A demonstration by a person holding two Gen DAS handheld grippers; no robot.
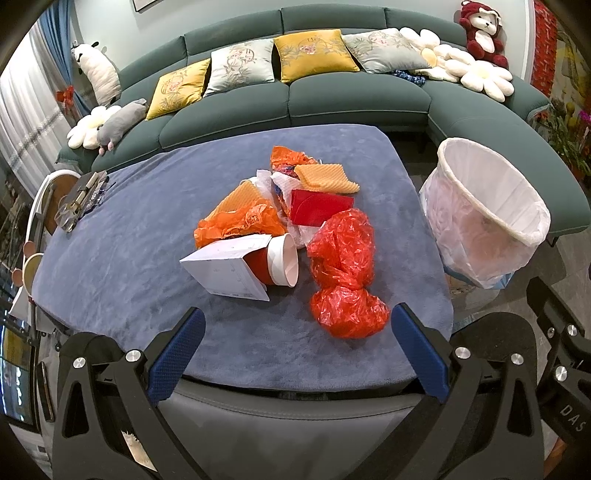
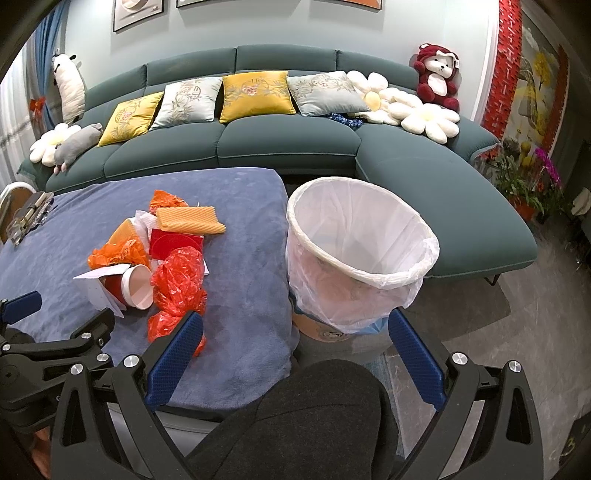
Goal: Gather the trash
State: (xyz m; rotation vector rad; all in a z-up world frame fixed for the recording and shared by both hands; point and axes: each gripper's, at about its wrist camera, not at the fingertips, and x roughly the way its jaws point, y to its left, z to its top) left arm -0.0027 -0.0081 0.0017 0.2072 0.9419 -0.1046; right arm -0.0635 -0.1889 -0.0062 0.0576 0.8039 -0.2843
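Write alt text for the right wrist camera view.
A white-lined round trash bin stands beside a blue-cloth table holding a pile of trash: crumpled red plastic bag, tipped red paper cup, orange wrappers. The open right gripper frames the foreground before a green sofa.

A long teal sofa (image 1: 332, 92) curves behind the blue-covered table (image 1: 129, 229). Yellow and grey cushions (image 1: 314, 53) line its back, white flower pillows (image 1: 476, 75) pile at the right end, and a red plush bear (image 1: 482, 31) sits above them.
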